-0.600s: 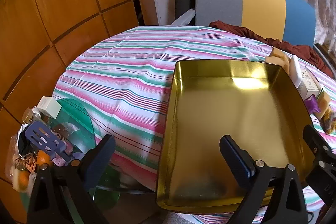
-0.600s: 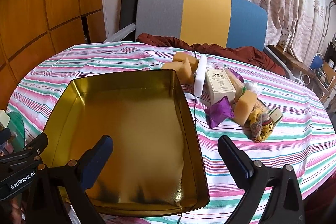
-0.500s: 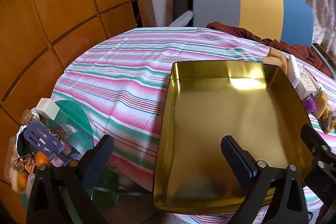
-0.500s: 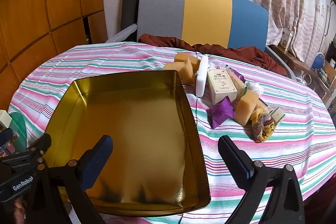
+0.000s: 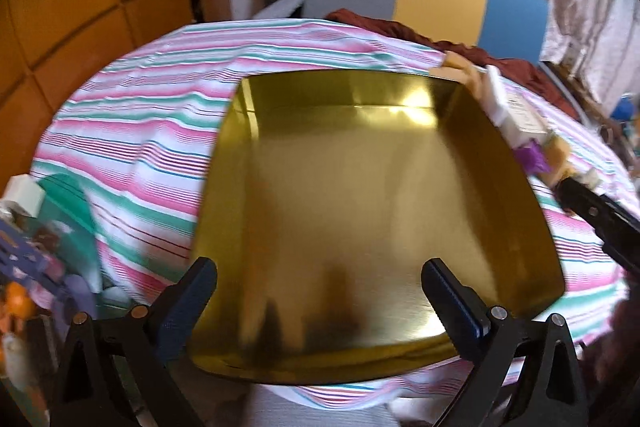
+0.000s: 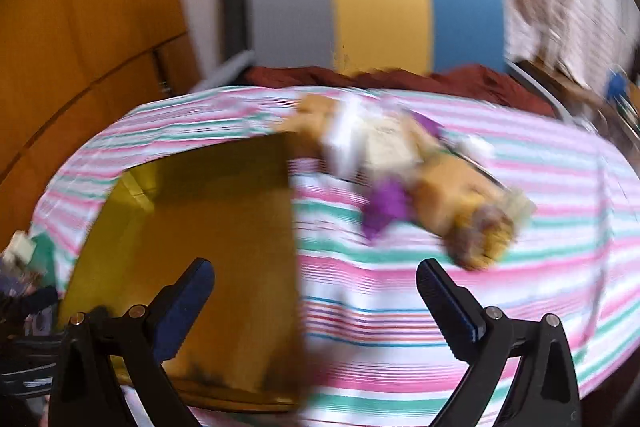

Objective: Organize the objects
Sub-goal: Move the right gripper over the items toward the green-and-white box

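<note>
Gold tin tray [image 5: 372,195] on striped tablecloth [image 5: 132,131], near edge, nothing in it. Pile of small items [image 6: 404,175] just right of tray's far corner: tan sponge blocks, white box, purple wrapper, all blurred. Left gripper [image 5: 320,291] spread wide over tray, empty. Right gripper [image 6: 316,287] spread wide, empty, short of pile. Likely handling: sponges light, soft, squashy, so pinch across the middle; box light, stiff, so take by its flat faces; wrapper flimsy, slippery.

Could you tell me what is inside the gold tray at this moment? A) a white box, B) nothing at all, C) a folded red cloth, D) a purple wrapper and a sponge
B: the gold tray shows only its bare shiny floor, while the pile of small items lies beside it on the striped tablecloth.
</note>
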Demonstrator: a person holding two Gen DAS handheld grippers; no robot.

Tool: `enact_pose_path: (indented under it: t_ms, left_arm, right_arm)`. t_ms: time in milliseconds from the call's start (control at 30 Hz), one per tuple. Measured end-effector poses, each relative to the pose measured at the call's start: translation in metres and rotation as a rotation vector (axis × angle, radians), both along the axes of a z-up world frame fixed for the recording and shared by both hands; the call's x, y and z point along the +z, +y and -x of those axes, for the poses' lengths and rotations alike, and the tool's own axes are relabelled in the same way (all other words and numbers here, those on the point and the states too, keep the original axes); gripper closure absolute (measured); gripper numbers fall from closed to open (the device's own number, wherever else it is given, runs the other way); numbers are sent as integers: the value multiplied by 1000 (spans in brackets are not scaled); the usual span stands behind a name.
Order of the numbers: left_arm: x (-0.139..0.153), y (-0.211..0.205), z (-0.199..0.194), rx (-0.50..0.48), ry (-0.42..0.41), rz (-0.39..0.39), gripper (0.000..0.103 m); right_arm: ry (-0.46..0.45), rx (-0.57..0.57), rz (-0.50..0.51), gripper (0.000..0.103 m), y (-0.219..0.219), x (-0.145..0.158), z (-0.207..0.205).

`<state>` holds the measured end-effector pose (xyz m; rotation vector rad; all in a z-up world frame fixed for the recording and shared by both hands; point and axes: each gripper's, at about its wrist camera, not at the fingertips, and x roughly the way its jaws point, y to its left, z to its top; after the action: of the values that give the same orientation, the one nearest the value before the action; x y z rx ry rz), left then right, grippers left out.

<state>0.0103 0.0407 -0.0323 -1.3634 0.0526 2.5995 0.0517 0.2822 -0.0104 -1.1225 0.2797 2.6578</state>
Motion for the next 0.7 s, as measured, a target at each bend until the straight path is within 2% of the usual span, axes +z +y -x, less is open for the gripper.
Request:
enact_pose_path:
  t_ms: [167,267,367,433,533,600,700]
  left_arm:
    - [1,33,-8,-83,-23,-27,0]
    - [5,55,-12,-119,-25,-27,0]
    - [8,76,-19,-167,-23,-32,0]
    - [9,91,-25,-193,-3,-3,0]
    - [9,106,-31,-232,-7,-16,0]
    - [8,113,-35,-252,-16,-28,0]
    - [9,121,-37,-278,-44,-61,0]
  right_arm:
    - [-47,-184,-16,5,75,-25,-20]
    - [-31,-297,33,7,118,-34,-34]
    - [22,-364,129,7,149,-33,-39]
    - [65,-377,155,7,160,-26,-33]
    - [79,-367,132,7,168,-22,-11]
    - [54,-348,108,7,170,-24,8]
    - [-4,-350,66,9,171,-33,16]
